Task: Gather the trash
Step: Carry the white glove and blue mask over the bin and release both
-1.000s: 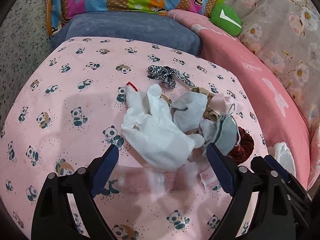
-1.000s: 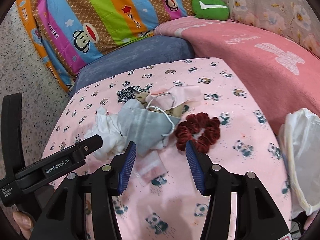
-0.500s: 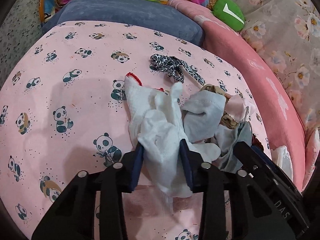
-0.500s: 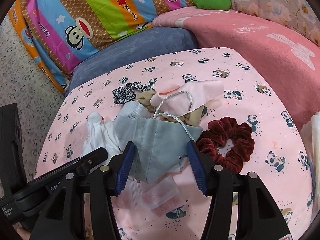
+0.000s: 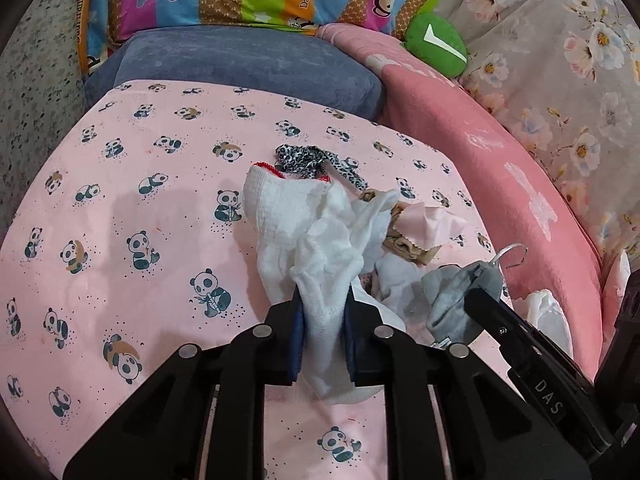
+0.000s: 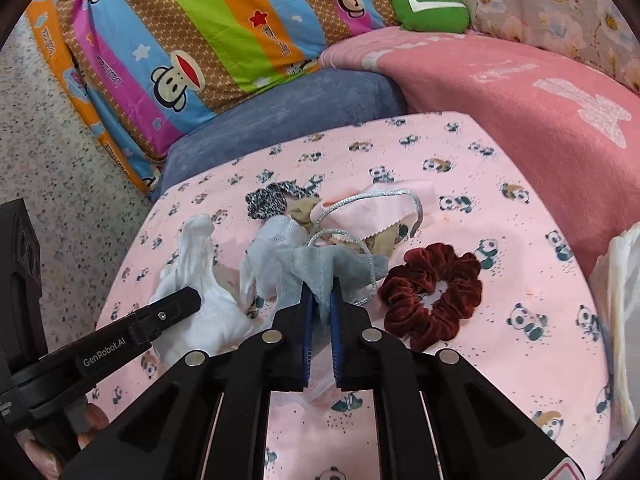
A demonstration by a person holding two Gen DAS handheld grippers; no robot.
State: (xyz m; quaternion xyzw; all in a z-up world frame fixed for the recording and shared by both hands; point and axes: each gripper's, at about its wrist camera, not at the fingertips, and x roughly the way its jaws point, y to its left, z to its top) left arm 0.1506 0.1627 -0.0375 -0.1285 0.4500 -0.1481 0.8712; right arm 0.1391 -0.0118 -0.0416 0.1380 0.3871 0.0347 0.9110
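Observation:
A heap of small cloth items lies on the pink panda-print table [image 5: 120,208]. My left gripper [image 5: 322,320] is shut on a white knit glove [image 5: 296,232] with a red cuff edge. The glove also shows in the right wrist view [image 6: 196,280]. My right gripper [image 6: 320,312] is shut on a grey face mask [image 6: 320,266] with silver ear loops; the mask also shows in the left wrist view [image 5: 460,292]. A dark red velvet scrunchie [image 6: 432,288] lies just right of the right gripper. A leopard-print band [image 5: 308,160], a tan cloth [image 5: 404,240] and a pink cloth [image 5: 432,220] lie behind.
A white plastic bag [image 6: 616,308] hangs at the table's right edge, also showing in the left wrist view [image 5: 548,316]. A blue cushion [image 5: 240,60], a pink blanket [image 6: 520,92], a striped cartoon pillow [image 6: 200,24] and a green plush [image 6: 432,8] lie behind.
Both grippers went from wide open to shut: the left closed on the white glove, the right closed on the grey mask. Both have pulled back a little.

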